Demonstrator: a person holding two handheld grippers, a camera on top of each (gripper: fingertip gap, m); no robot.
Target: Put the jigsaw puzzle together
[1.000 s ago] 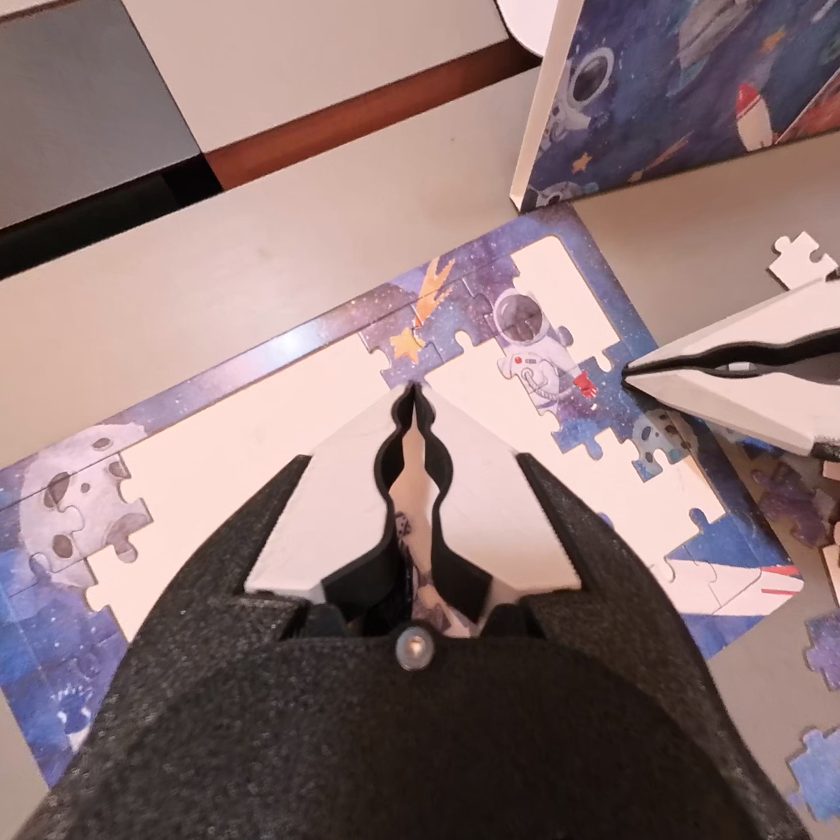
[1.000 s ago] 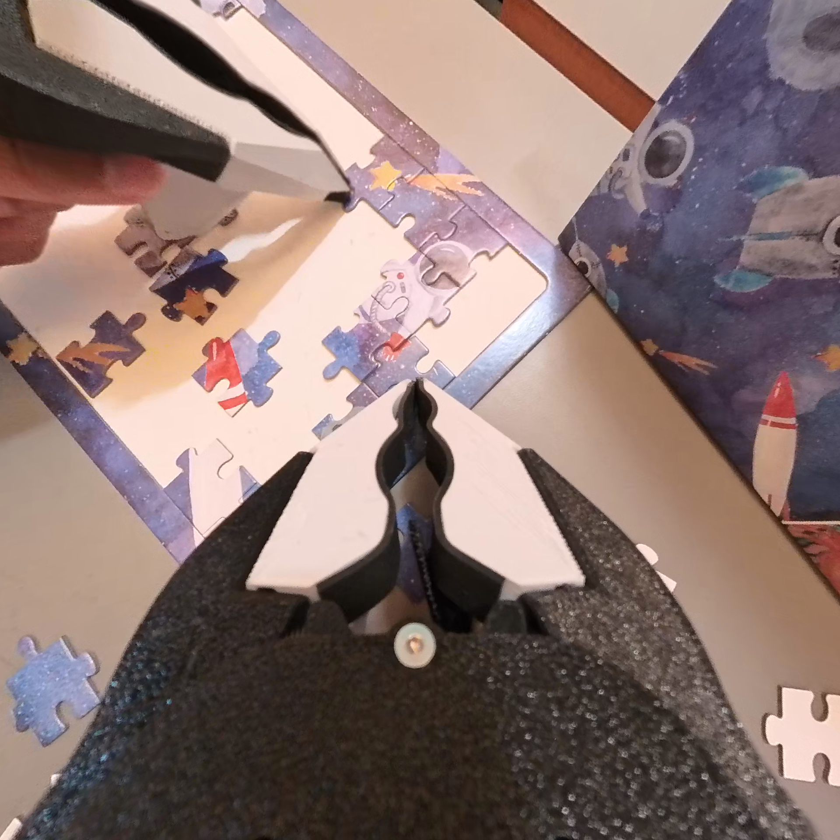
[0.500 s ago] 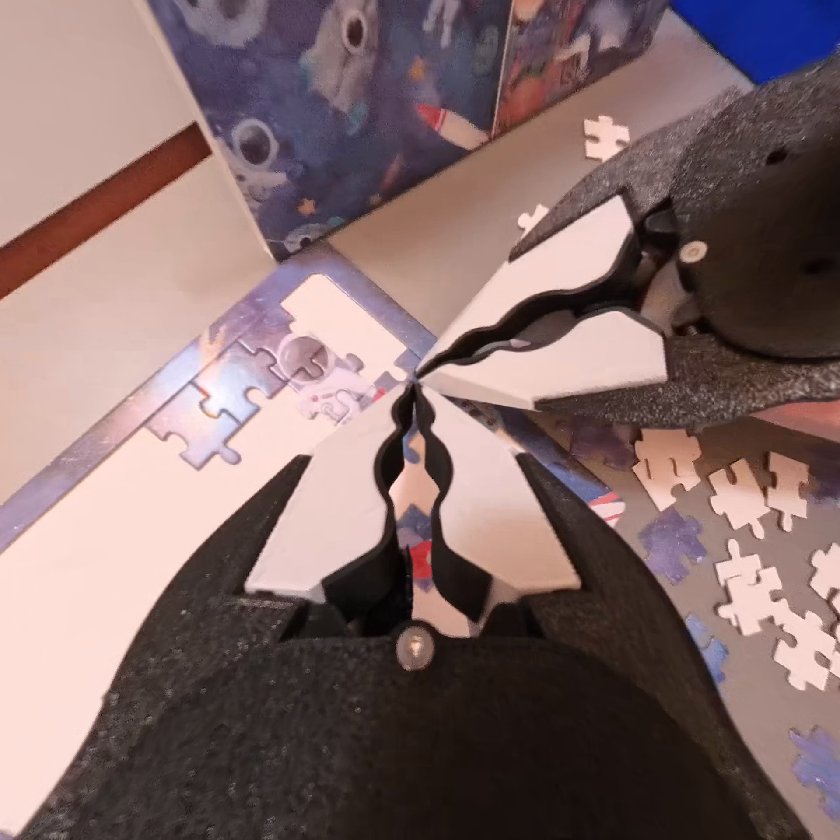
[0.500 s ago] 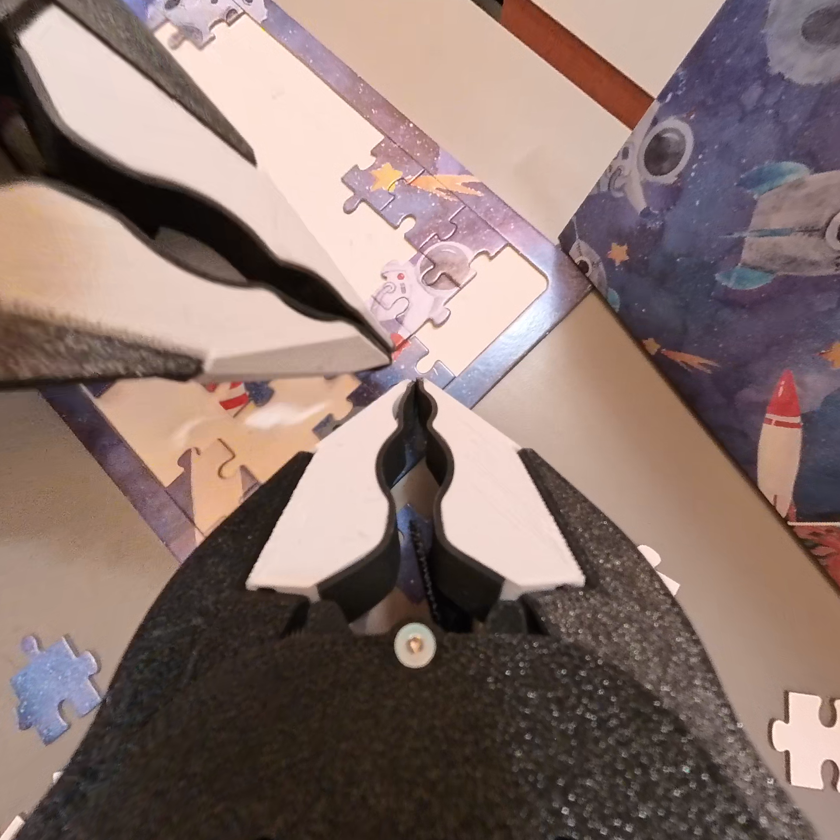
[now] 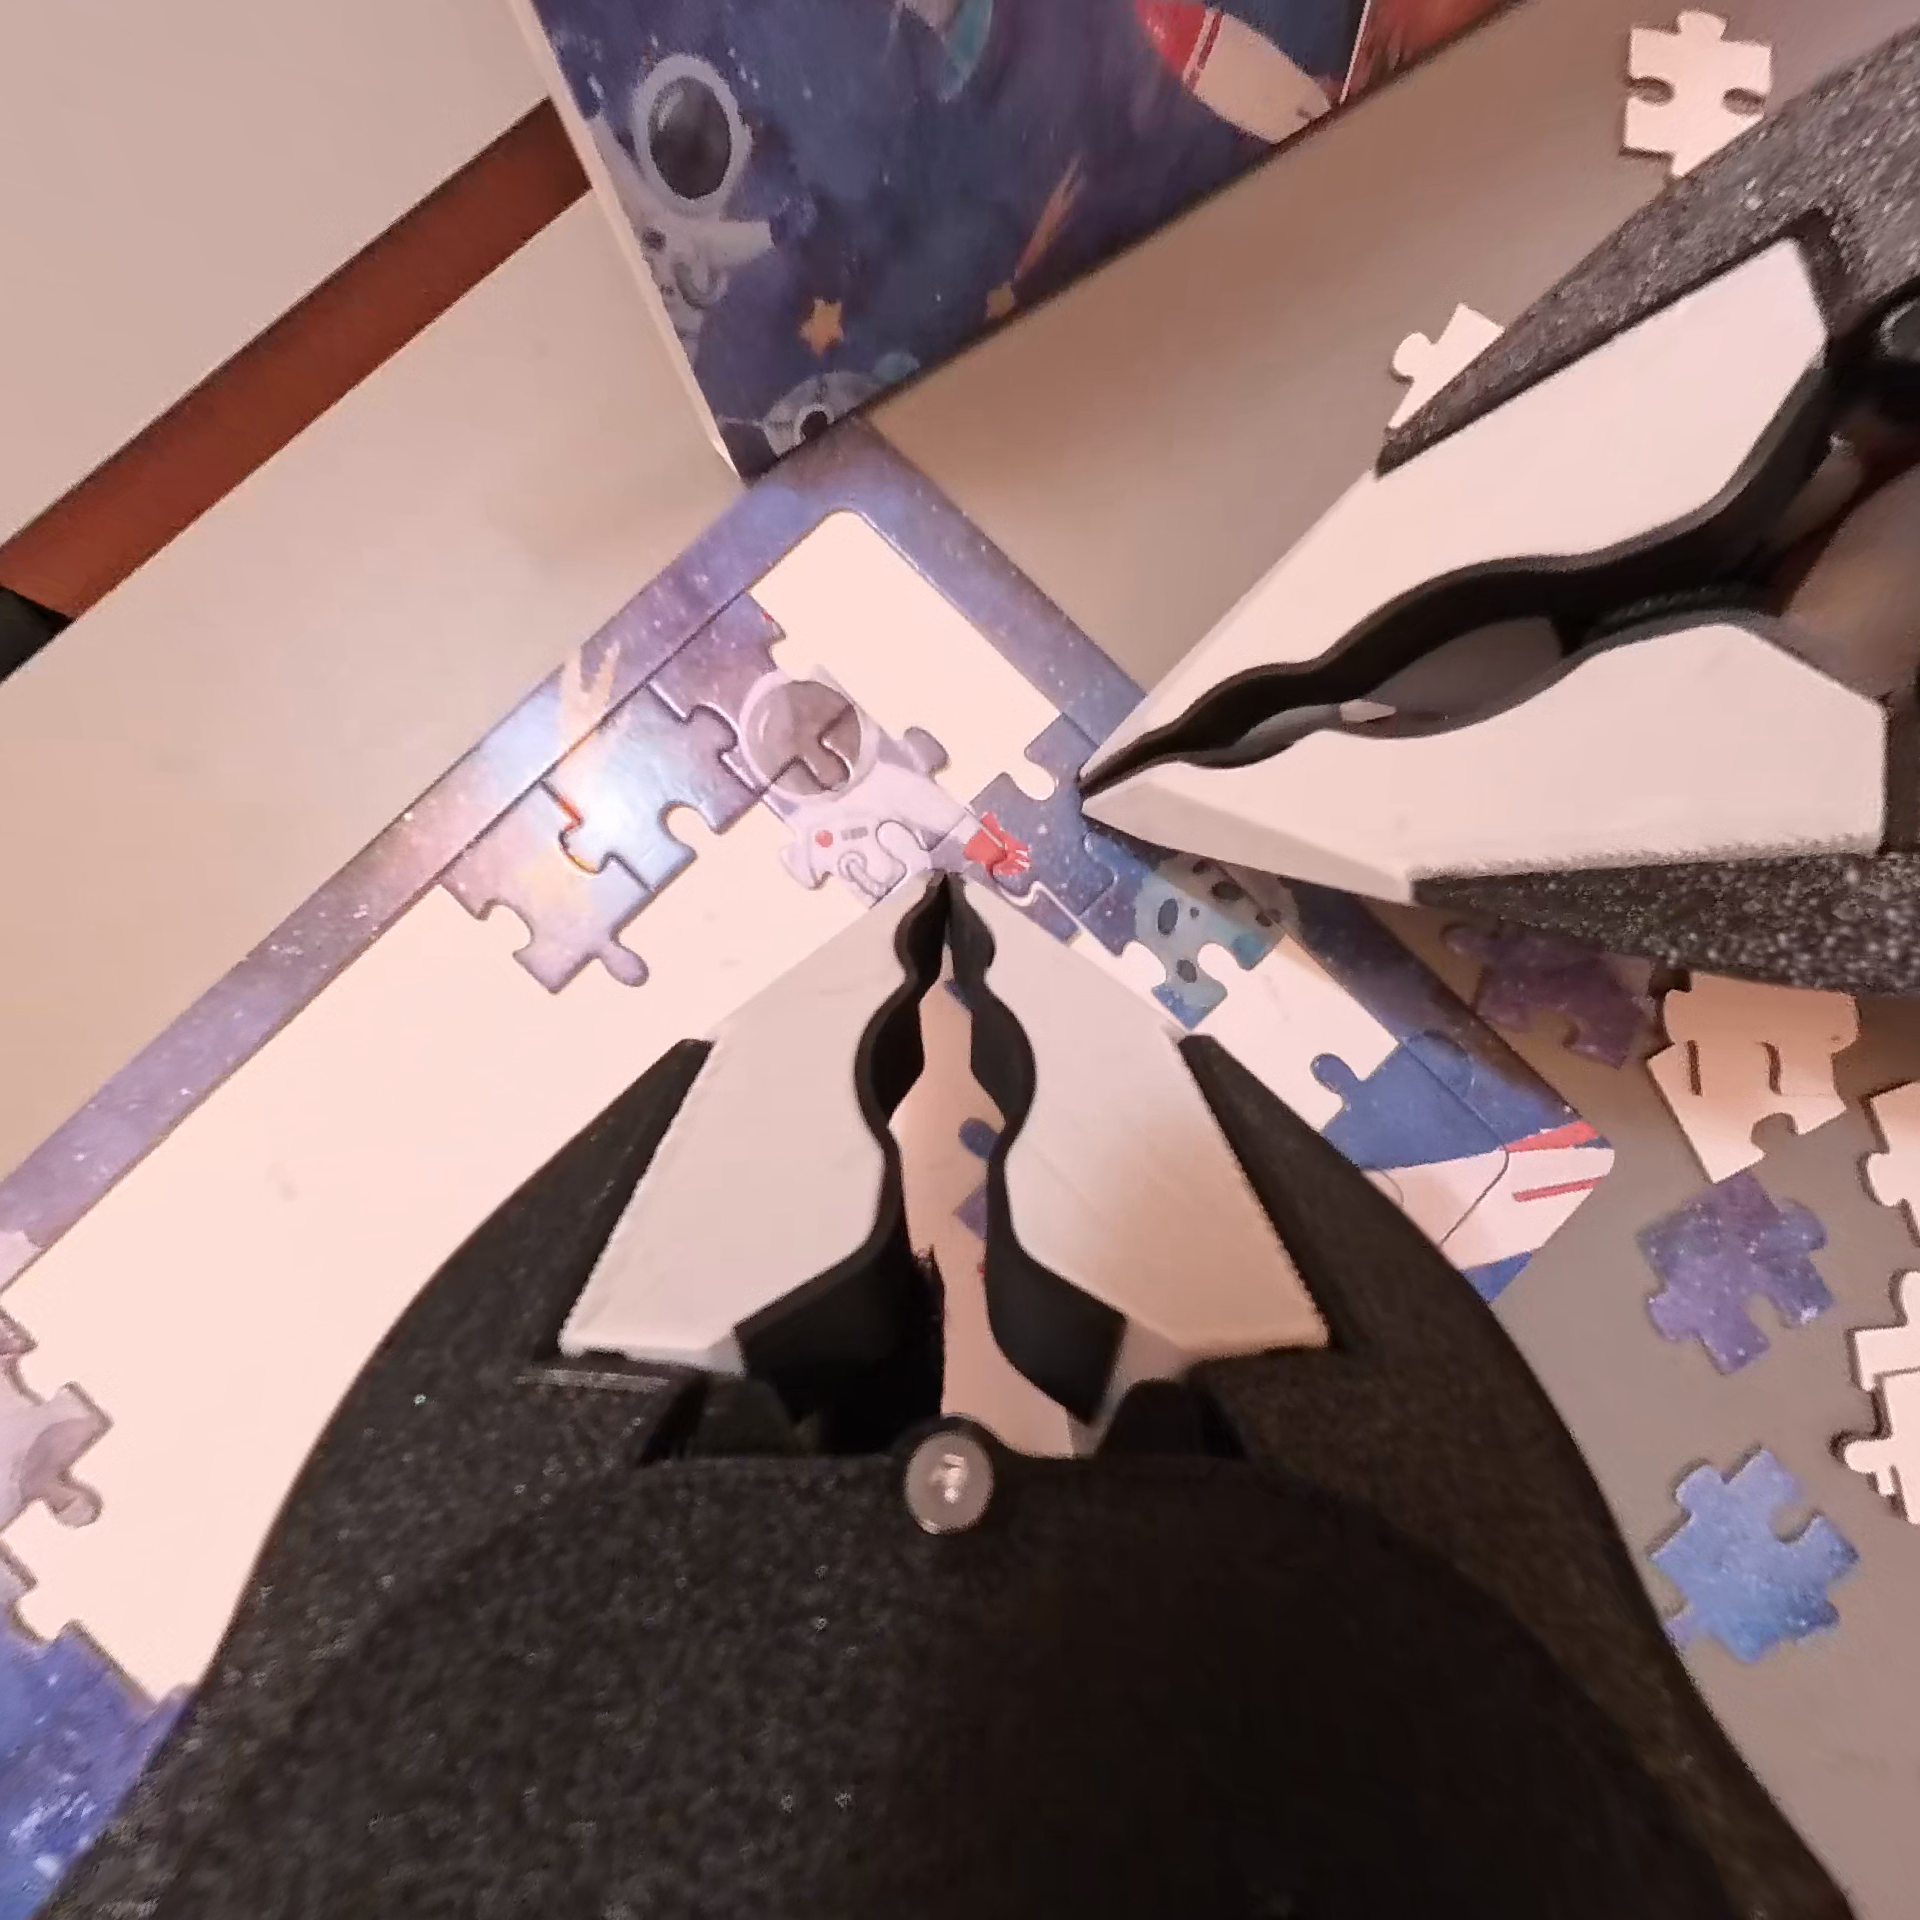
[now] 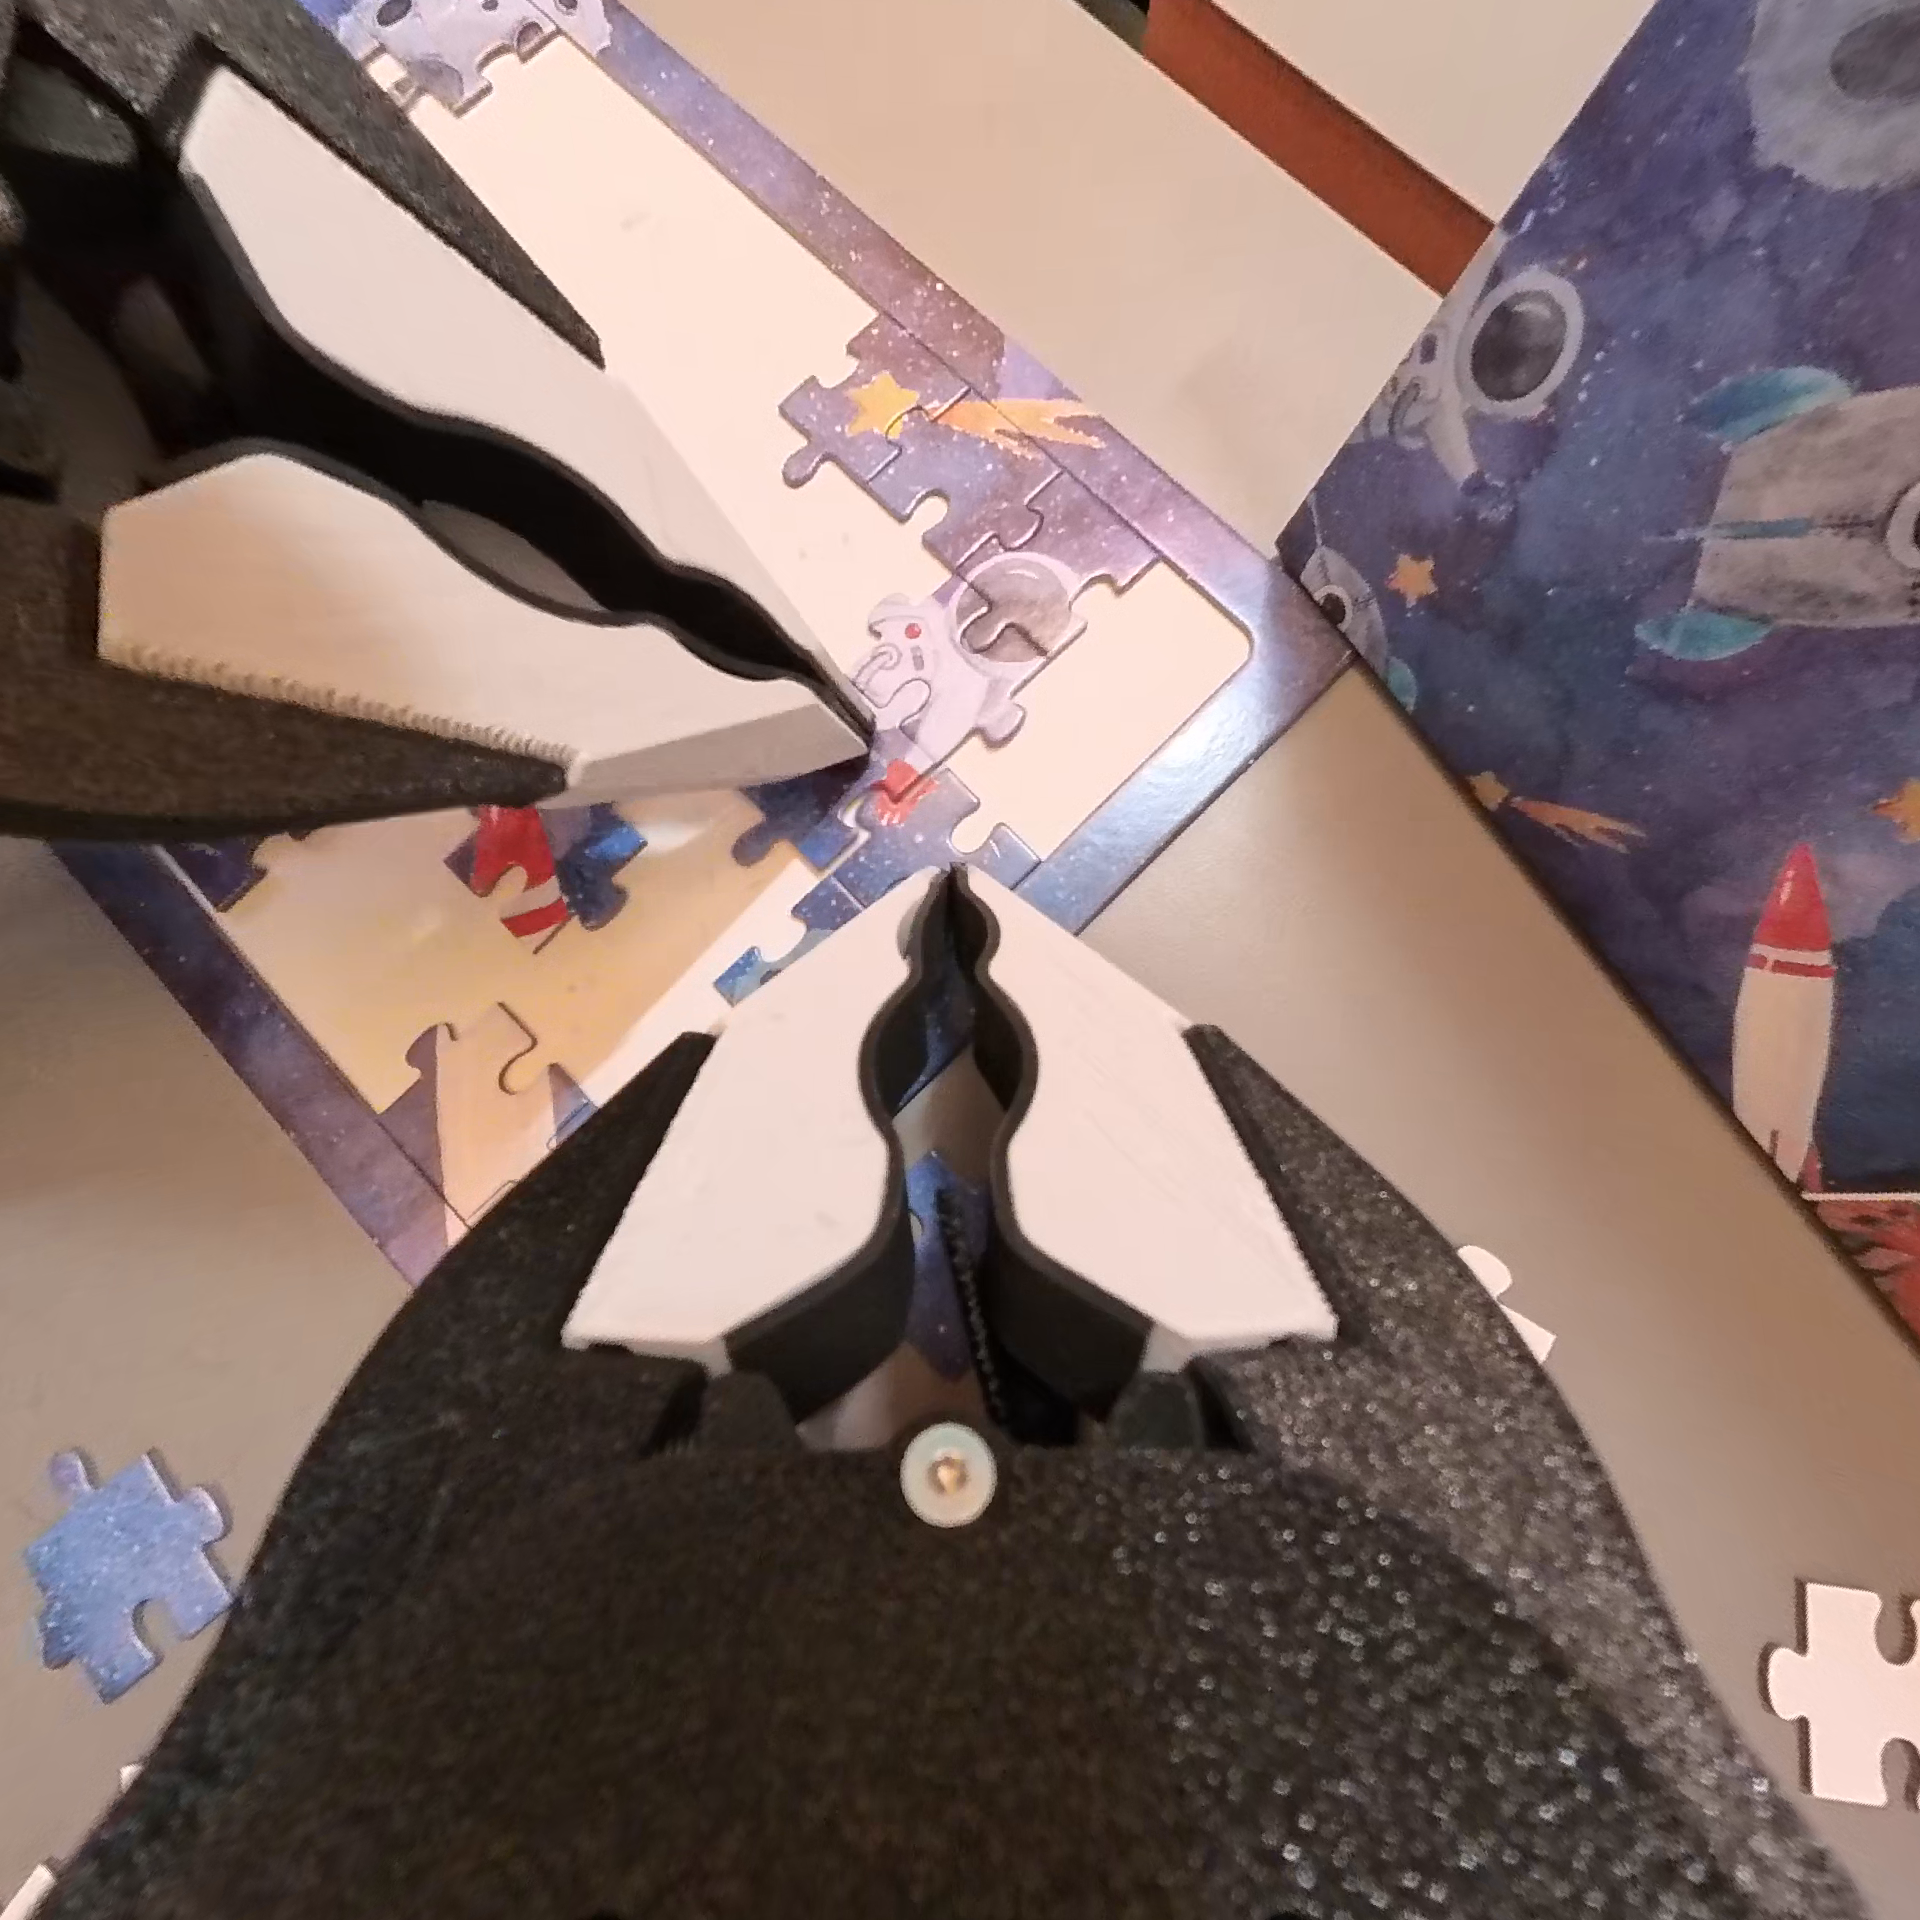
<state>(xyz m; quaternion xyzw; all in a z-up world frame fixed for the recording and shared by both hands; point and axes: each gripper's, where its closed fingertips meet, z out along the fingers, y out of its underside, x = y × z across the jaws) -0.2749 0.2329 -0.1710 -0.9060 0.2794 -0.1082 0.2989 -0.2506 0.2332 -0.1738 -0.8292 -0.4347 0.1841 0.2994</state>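
The puzzle tray (image 5: 343, 883) has a blue starry frame and a cream base. Joined pieces with an astronaut (image 5: 831, 790) fill its far right corner. A blue piece with a red glove (image 5: 1023, 847) sits beside the astronaut. My left gripper (image 5: 943, 883) is shut and empty, its tip at the astronaut's lower edge. My right gripper (image 6: 951, 878) is shut and empty, its tip on the blue pieces by the tray frame (image 6: 1174, 790). In the right wrist view the left gripper (image 6: 862, 732) points at the astronaut (image 6: 935, 665) from the left. In the left wrist view the right gripper (image 5: 1086, 784) comes in from the right.
The puzzle box (image 5: 883, 208) stands just behind the tray corner and also shows in the right wrist view (image 6: 1662, 520). Loose pieces lie on the table right of the tray: blue ones (image 5: 1735, 1278) and face-down white ones (image 5: 1756, 1049). A rocket piece (image 6: 520, 862) lies loose inside the tray.
My left gripper has swung right across the tray, from the star pieces to the astronaut, close to the right gripper's tip. The right gripper has barely moved. Both stayed shut.
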